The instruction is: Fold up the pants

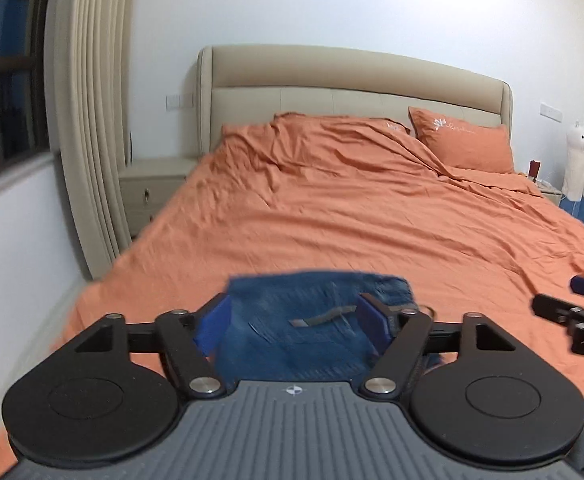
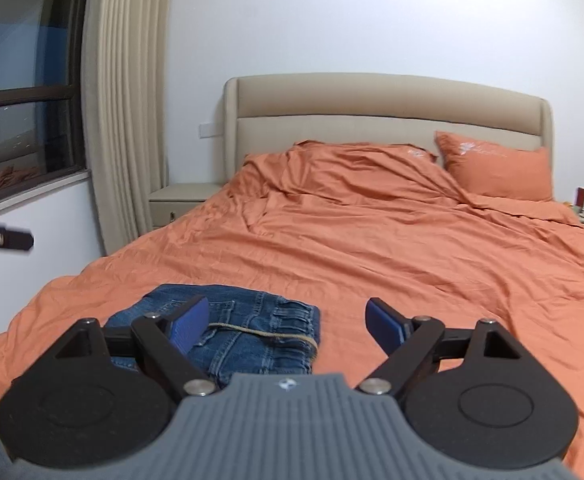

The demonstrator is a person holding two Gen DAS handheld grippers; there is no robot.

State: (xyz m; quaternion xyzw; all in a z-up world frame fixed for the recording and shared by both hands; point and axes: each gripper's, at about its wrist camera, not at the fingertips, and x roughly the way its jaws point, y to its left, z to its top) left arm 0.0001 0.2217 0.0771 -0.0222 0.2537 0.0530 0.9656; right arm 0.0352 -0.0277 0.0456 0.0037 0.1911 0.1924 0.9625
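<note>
Folded jeans (image 2: 228,332) on orange bed (image 2: 412,264), right gripper (image 2: 288,322) jaws apart above

A bed (image 2: 372,248) with a rumpled orange duvet and a padded beige headboard (image 2: 388,100) stands against a white wall (image 2: 332,12). 1 orange pillow (image 2: 496,168) leans on the headboard. Beige curtains (image 2: 124,112) hang beside a dark-framed window (image 2: 24,92), with a beige nightstand (image 2: 180,200) just beside the bed.

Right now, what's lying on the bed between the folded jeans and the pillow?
Only rumpled orange bedding lies between the jeans and pillow, seen from the right wrist.
</note>
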